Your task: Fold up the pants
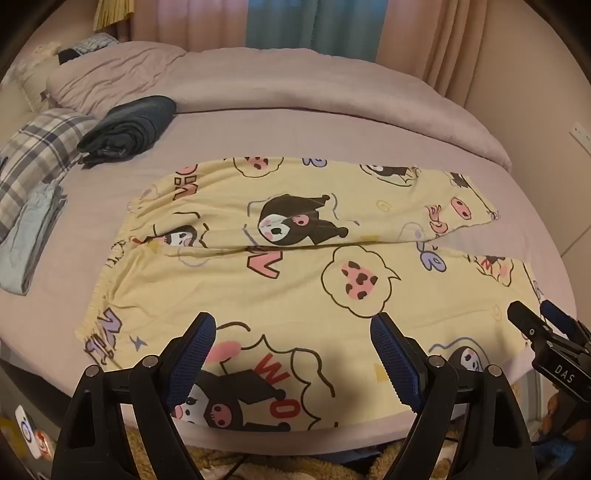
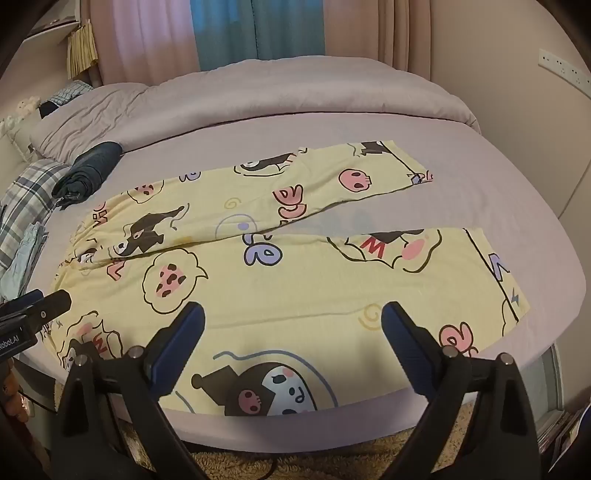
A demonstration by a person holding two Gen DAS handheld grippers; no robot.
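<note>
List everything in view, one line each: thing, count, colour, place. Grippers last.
pyjama pants: one, yellow with cartoon print, spread flat on the bed, waistband to the left, legs apart
bed sheet: one, lilac, under the pants
duvet: one, lilac, bunched along the far side
dark garment: one, navy, rolled, far left
plaid cloth: one, grey and white, left edge
light blue garment: one, folded, left edge
curtains: pink and teal, behind the bed
left gripper: open, above the near leg
right gripper: open, above the near leg
</note>
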